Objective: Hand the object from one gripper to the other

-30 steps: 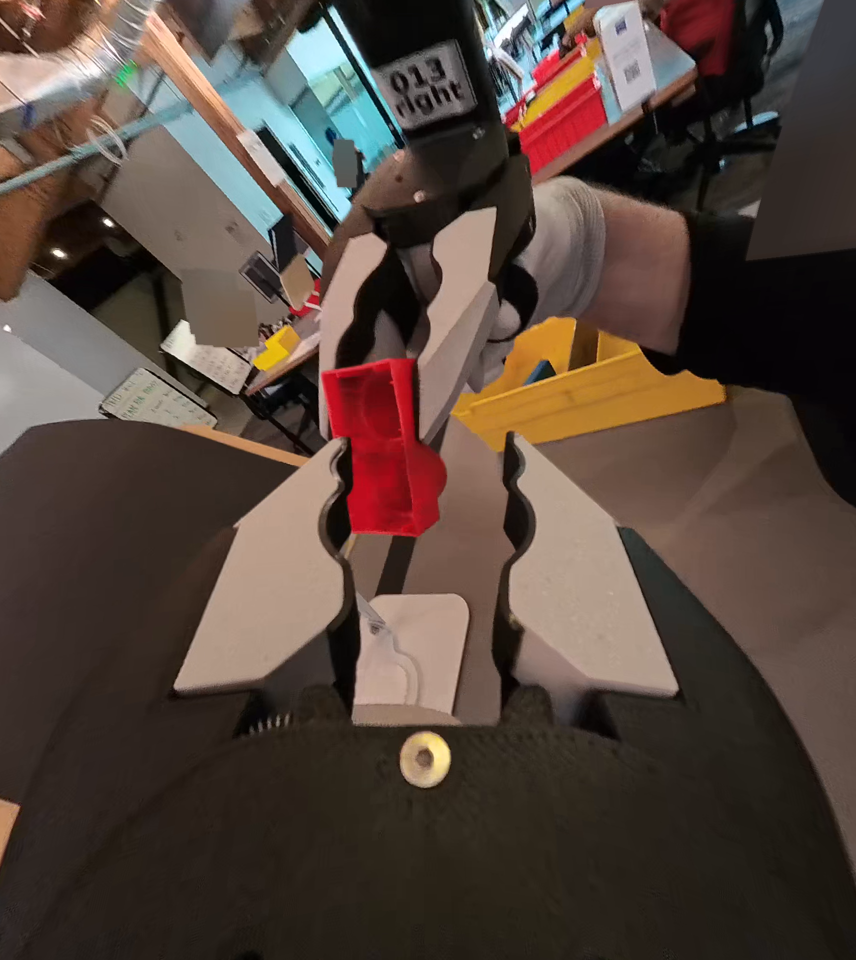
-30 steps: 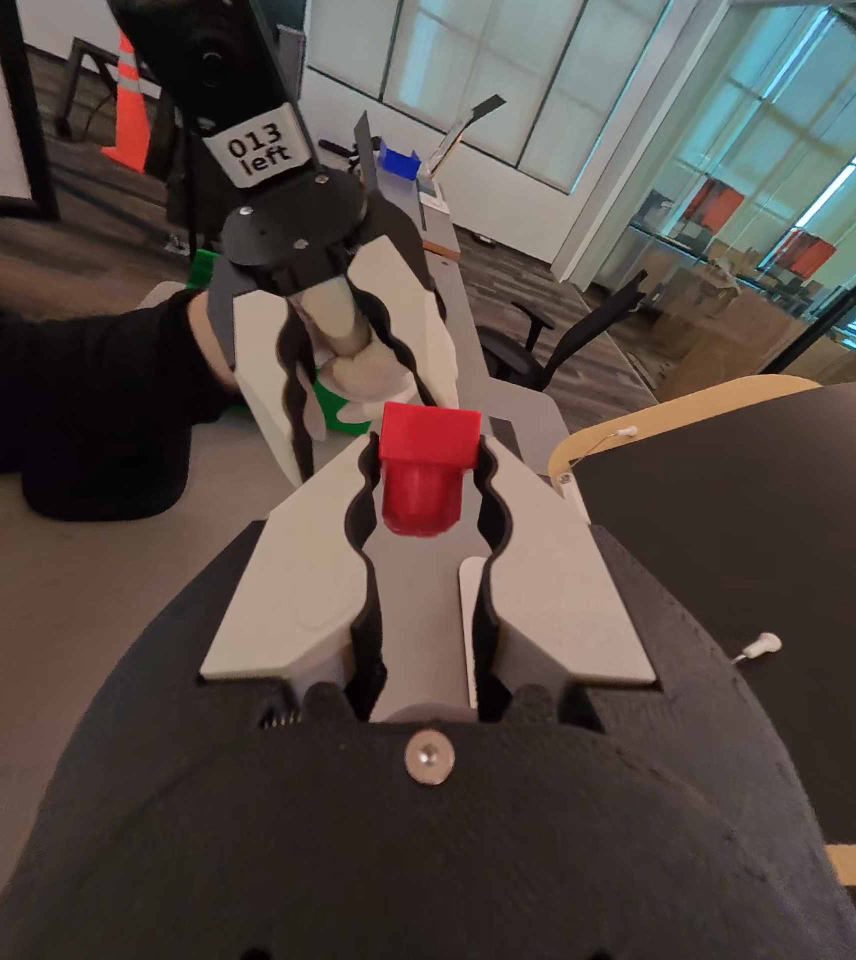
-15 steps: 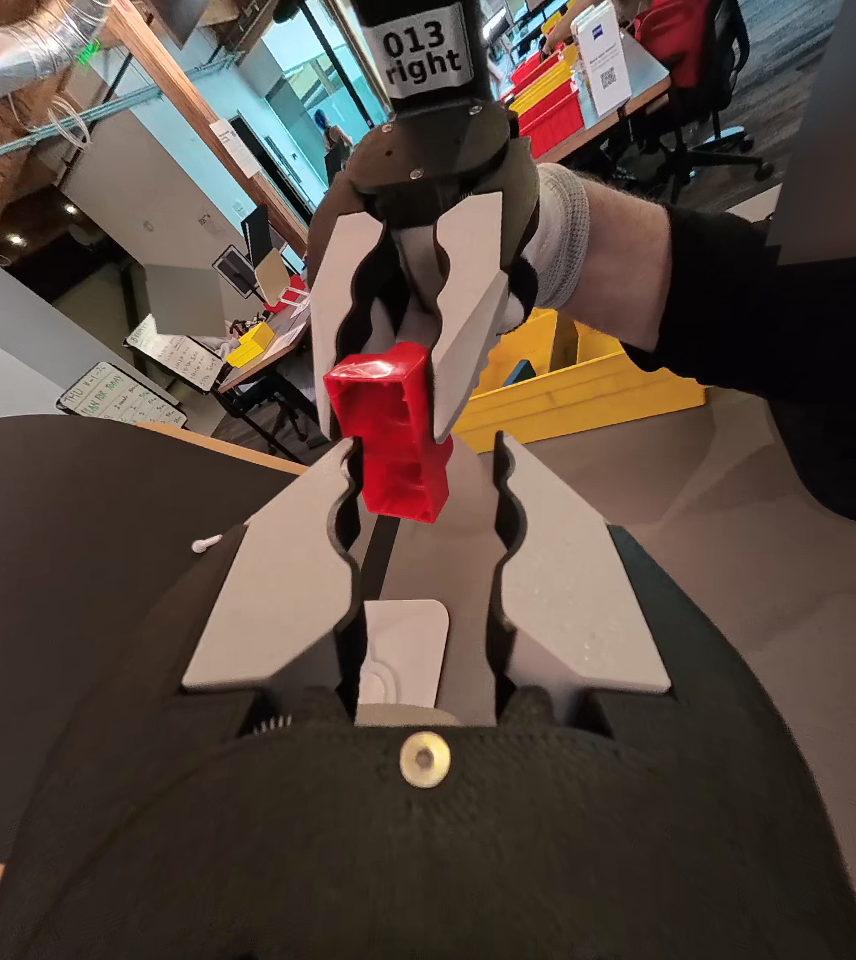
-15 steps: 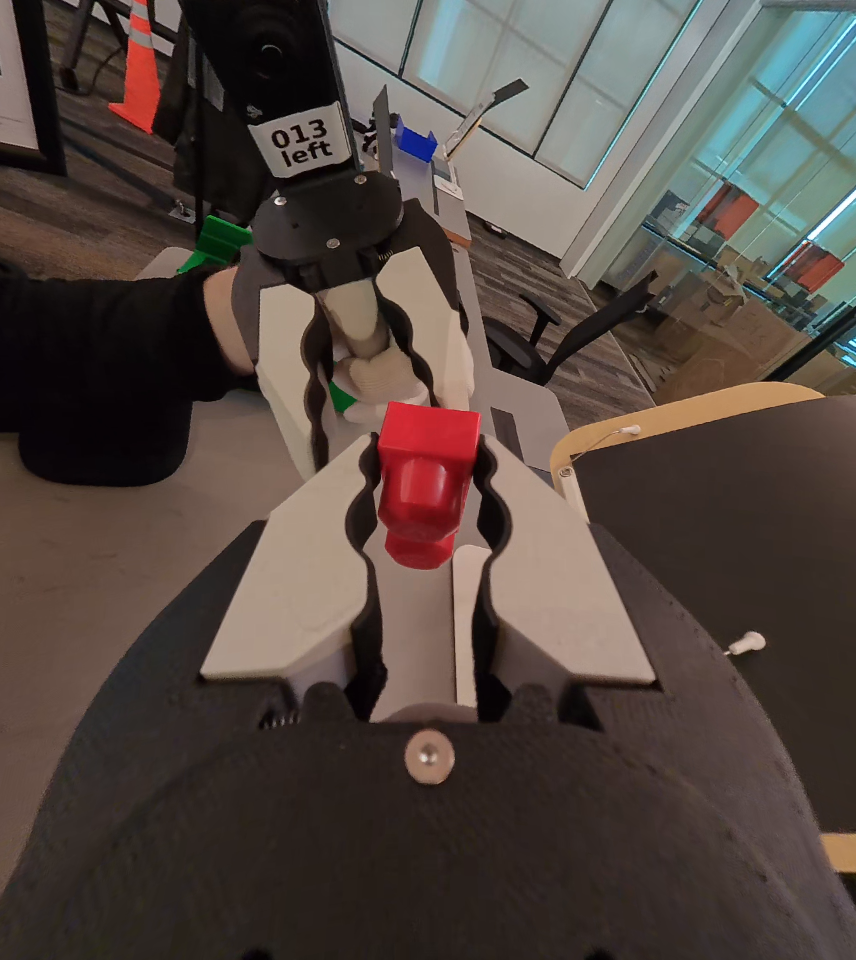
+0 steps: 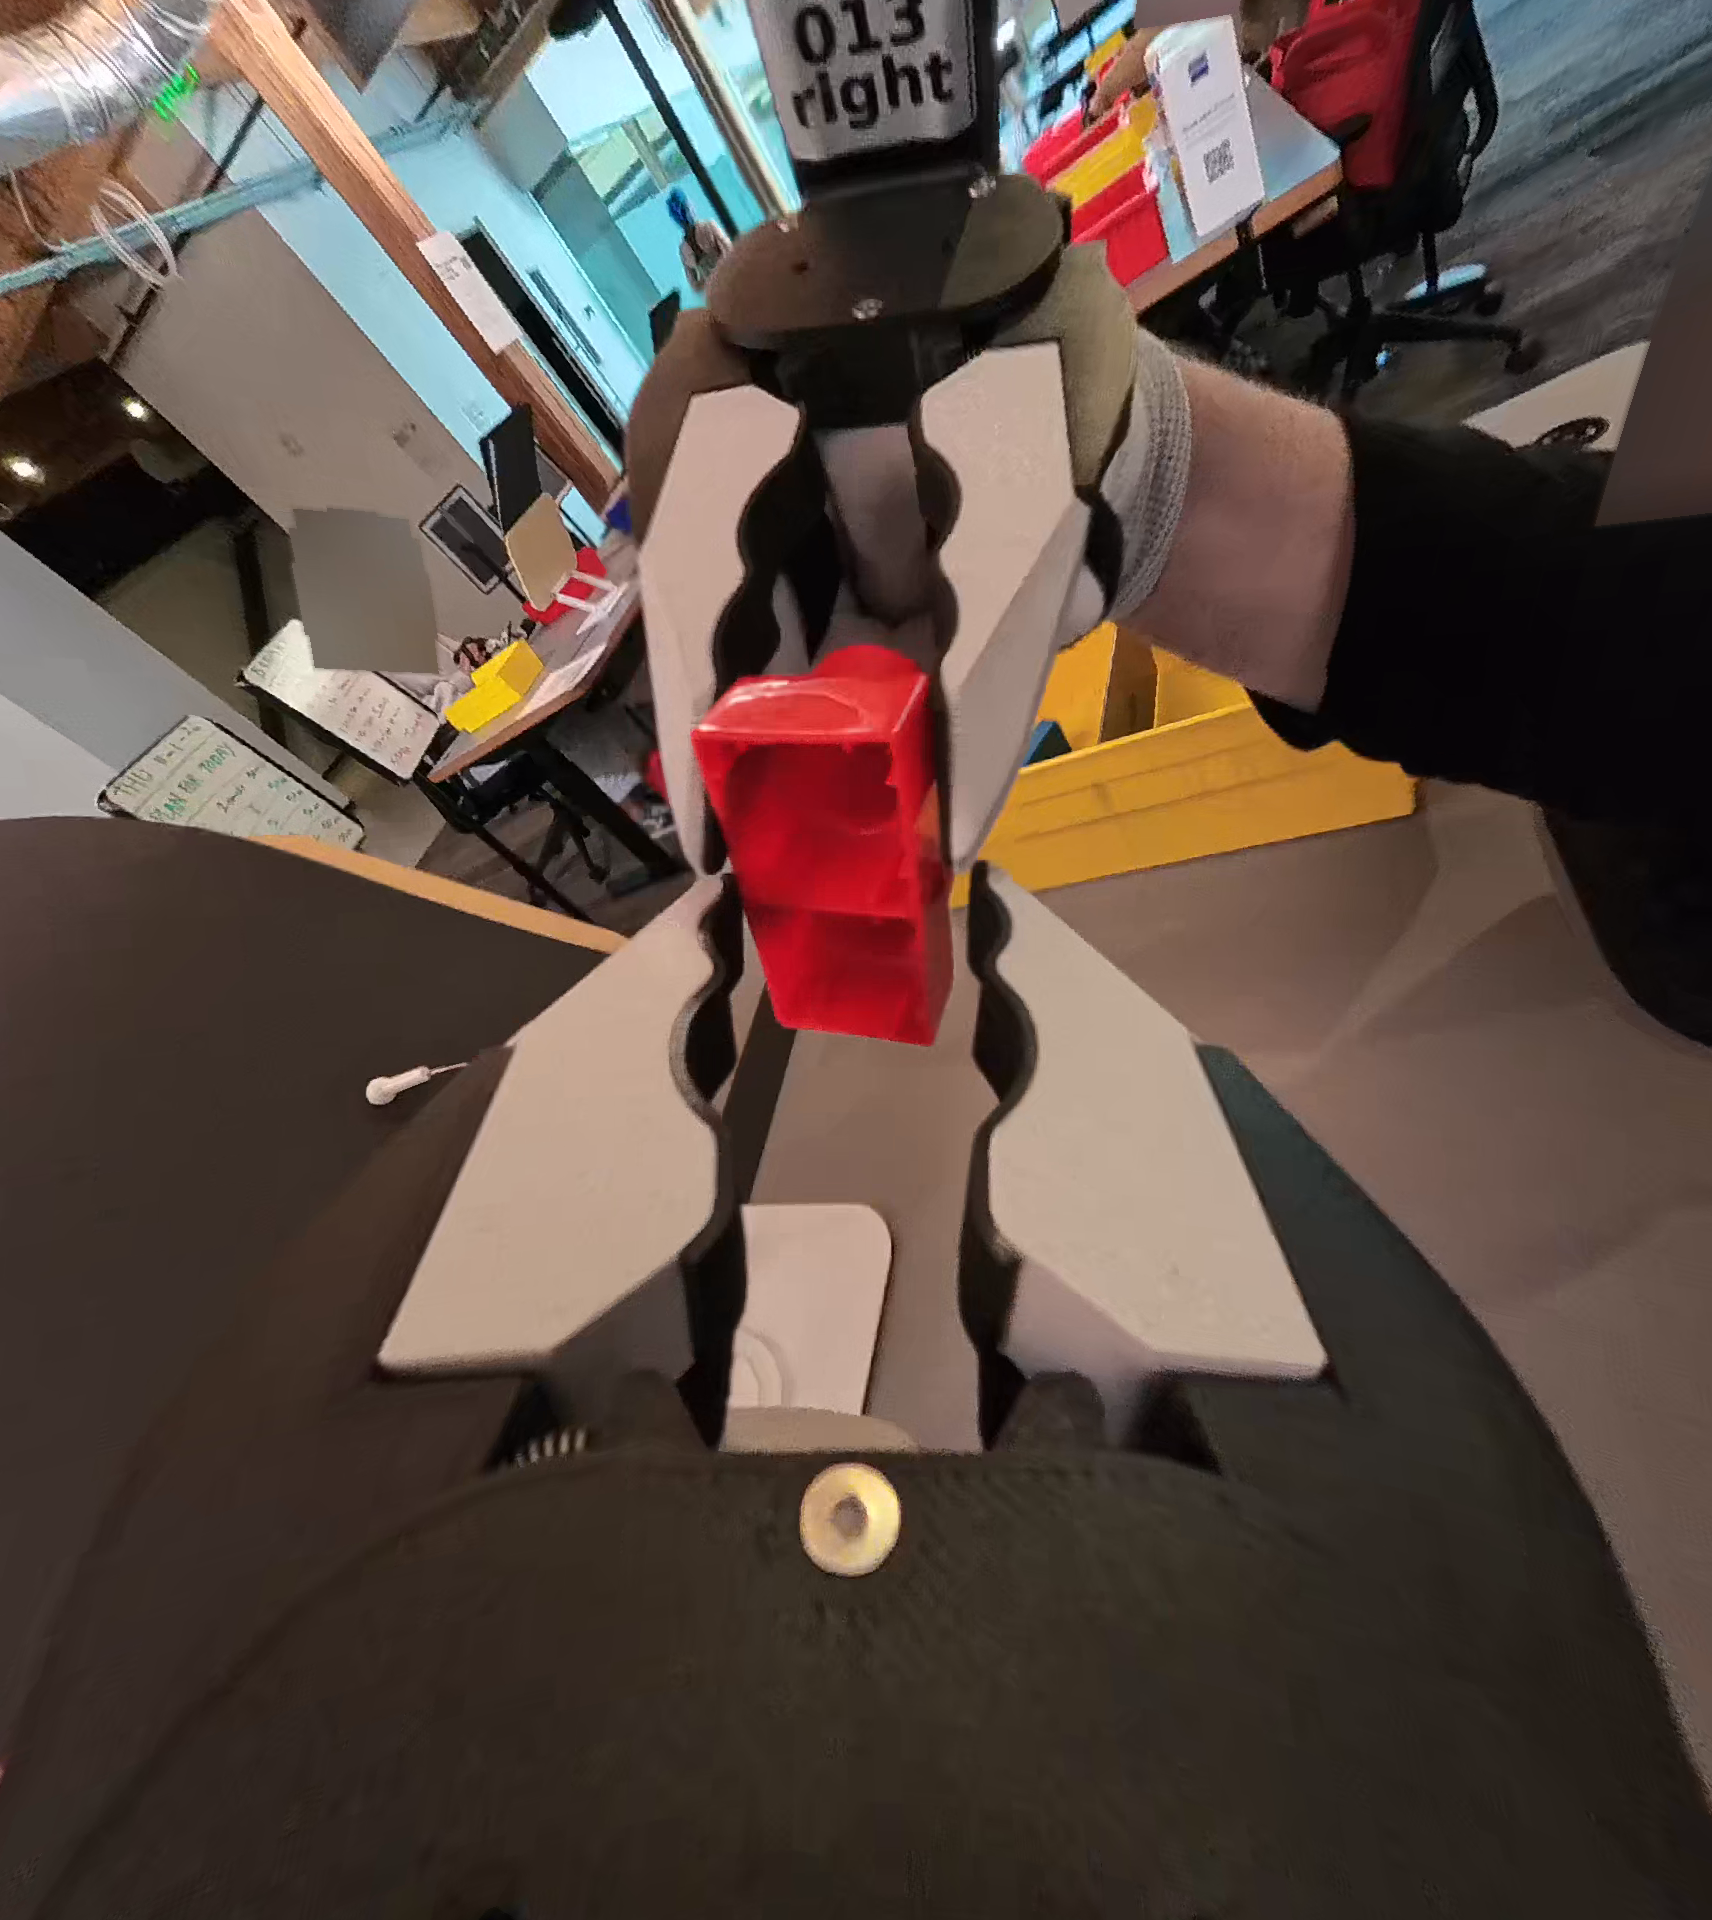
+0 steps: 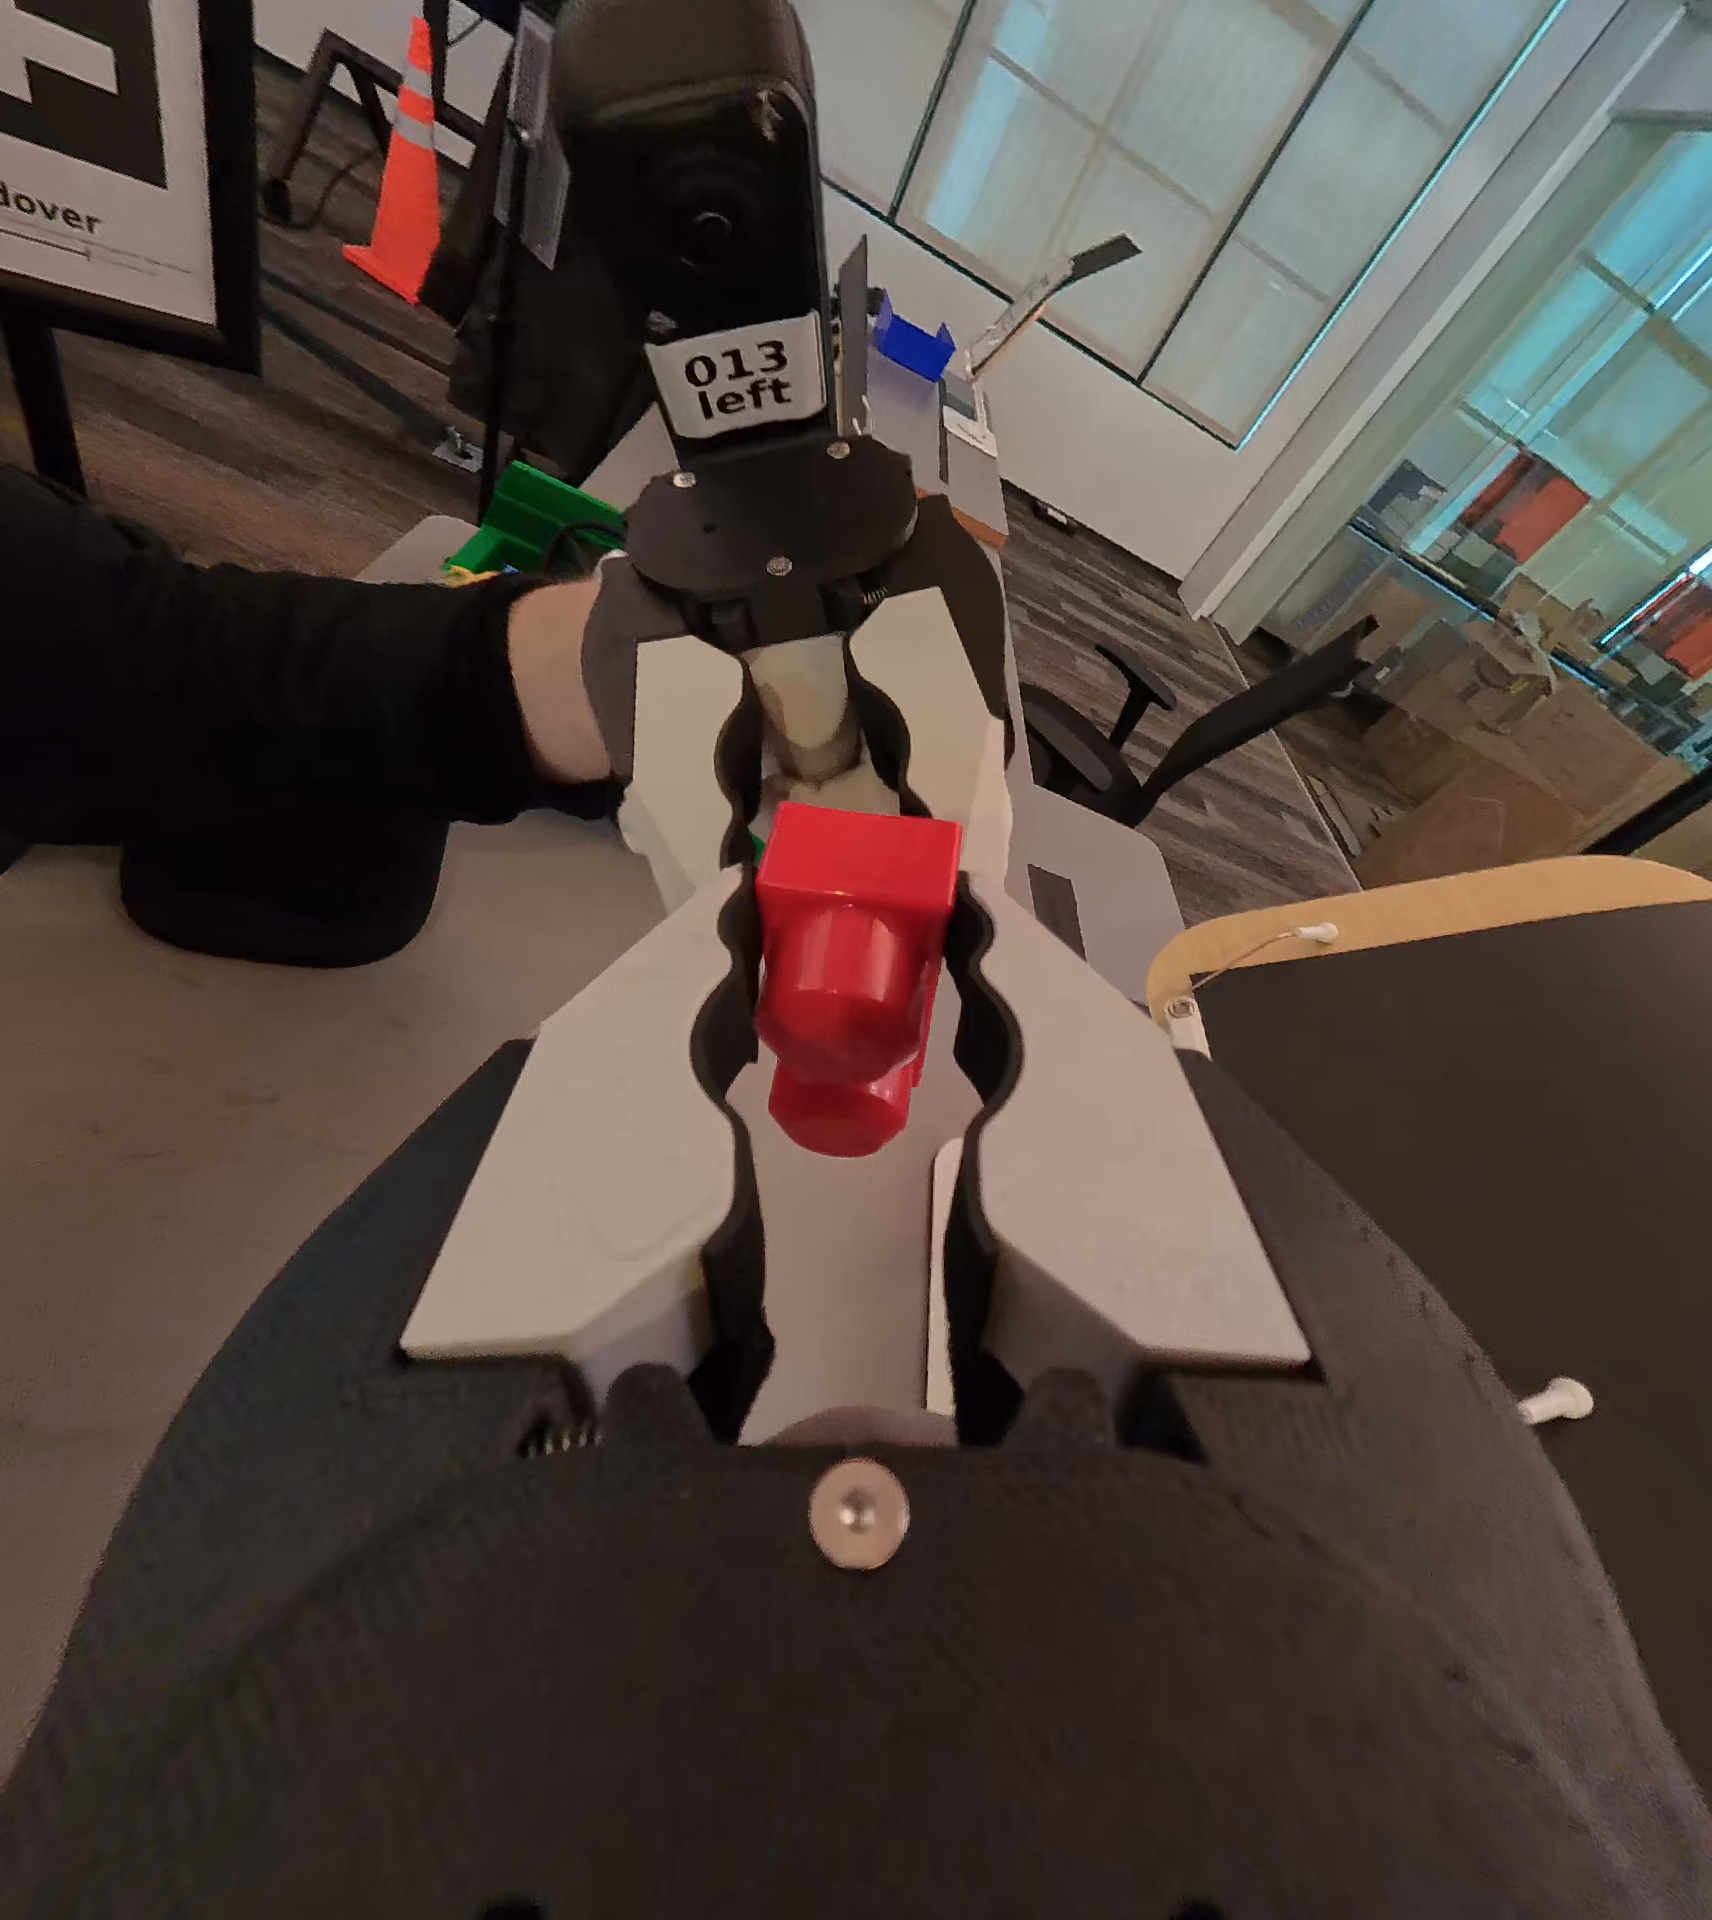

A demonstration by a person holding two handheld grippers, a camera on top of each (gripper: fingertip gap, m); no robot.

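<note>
Red block is being clamped by right gripper; left gripper, at 12 o'clock, fingers apart round it – transfer approx half done, grip & release pending

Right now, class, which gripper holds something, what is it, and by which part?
The right gripper holds the red block, clamped across its square body's two sides. The left gripper is open around the block's far end, not yet gripping.

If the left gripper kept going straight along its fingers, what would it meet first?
The red plastic block, already entering the gap of the open left gripper. Just beyond it is the right gripper, shut on the block; exact depth is unclear.
</note>
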